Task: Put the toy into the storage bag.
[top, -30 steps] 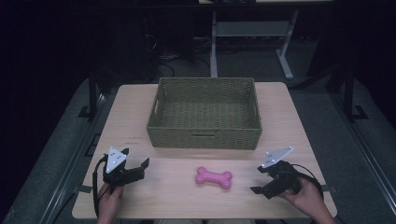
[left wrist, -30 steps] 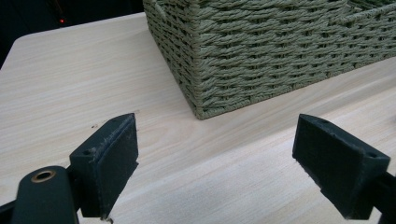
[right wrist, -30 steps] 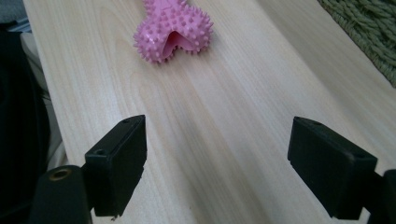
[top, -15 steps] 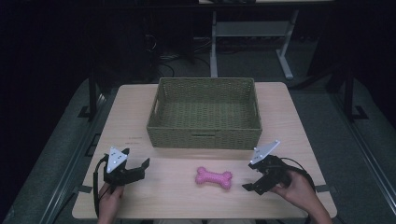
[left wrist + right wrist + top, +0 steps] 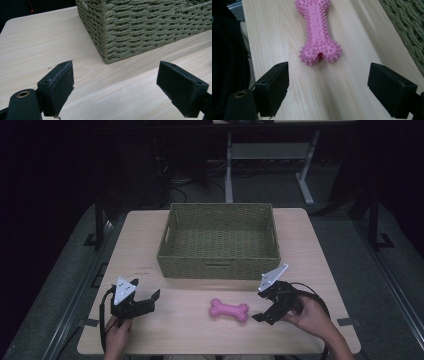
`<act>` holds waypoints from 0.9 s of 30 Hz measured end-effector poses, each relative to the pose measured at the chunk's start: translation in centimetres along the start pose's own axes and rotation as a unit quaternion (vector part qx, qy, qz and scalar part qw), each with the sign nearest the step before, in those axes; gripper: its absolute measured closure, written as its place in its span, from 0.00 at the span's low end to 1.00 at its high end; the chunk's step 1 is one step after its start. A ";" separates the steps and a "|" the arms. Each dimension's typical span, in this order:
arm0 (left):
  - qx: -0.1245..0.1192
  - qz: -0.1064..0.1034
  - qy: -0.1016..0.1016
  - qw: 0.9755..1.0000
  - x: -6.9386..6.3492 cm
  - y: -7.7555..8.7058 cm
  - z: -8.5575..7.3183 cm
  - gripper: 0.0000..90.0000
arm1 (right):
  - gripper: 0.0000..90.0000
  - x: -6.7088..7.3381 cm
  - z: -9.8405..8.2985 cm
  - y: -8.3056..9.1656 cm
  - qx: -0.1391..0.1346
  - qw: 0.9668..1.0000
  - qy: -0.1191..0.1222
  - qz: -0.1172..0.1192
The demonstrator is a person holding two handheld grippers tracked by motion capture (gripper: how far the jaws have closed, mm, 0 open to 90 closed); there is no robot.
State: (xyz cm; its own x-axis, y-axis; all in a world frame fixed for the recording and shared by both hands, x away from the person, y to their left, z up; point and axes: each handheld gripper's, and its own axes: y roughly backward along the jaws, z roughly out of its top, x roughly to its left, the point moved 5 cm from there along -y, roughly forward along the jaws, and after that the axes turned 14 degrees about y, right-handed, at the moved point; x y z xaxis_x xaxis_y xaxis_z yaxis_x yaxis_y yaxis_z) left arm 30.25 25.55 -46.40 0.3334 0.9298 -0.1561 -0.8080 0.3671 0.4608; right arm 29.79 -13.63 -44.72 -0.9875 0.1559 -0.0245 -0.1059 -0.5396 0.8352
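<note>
- Because laid flat on the pale wooden bench (image 5: 175, 330), in front of the green woven rectangular basket (image 5: 218, 270) and a little apart from it: an easy side-on approach to the pink spiky rubber bone-shaped toy (image 5: 229, 310).
- Right tool (image 5: 259, 306) held low and level, aimed at the toy's near knobbed end; jaws just opened wider, now spread well past the width of that end, nothing between them and nothing held.
- Seen in the right gripper view: toy (image 5: 318, 32) lying lengthwise ahead of the right tool (image 5: 328, 82), roughly centred on the gap, apart from both pads; likely lined up so as to slide in around the knob or the narrower waist.
- Left tool (image 5: 145, 302) parked near the bench's left front, well apart from the toy, jaws wide and empty.
- Seen in the left gripper view: left tool (image 5: 116, 82) facing the basket's near corner (image 5: 140, 27), probably kept clear of the work.
</note>
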 end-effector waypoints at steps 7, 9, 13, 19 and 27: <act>0.000 -0.001 0.000 1.000 0.0 0.0 0.0 0.15 | 0.18 -0.1 1.0 -0.4 0.005 1.000 0.010 0.010; 0.000 0.000 0.000 1.000 0.0 0.0 0.0 0.15 | 0.18 -0.1 1.1 -0.6 0.011 1.000 0.012 0.010; 0.001 0.000 0.002 1.000 0.1 0.0 0.0 0.15 | 0.18 -0.1 1.5 -0.9 0.015 1.000 0.019 0.014; 0.000 0.000 0.001 1.000 0.1 0.0 0.0 0.15 | 0.18 -0.2 2.3 -1.1 0.018 0.999 0.029 0.017; -0.001 0.001 -0.001 1.000 0.1 0.1 0.1 0.15 | 0.18 -0.3 3.2 -1.7 0.028 0.999 0.038 0.026</act>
State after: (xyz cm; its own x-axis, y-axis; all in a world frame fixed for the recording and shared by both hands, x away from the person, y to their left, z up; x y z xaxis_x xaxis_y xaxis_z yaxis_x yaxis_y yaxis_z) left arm 30.26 25.65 -46.30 0.3332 0.9301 -0.1543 -0.8094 0.3662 0.4591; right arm 30.63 -10.13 -44.39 -0.9977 0.0645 -0.0204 -0.0499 -0.4986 0.8654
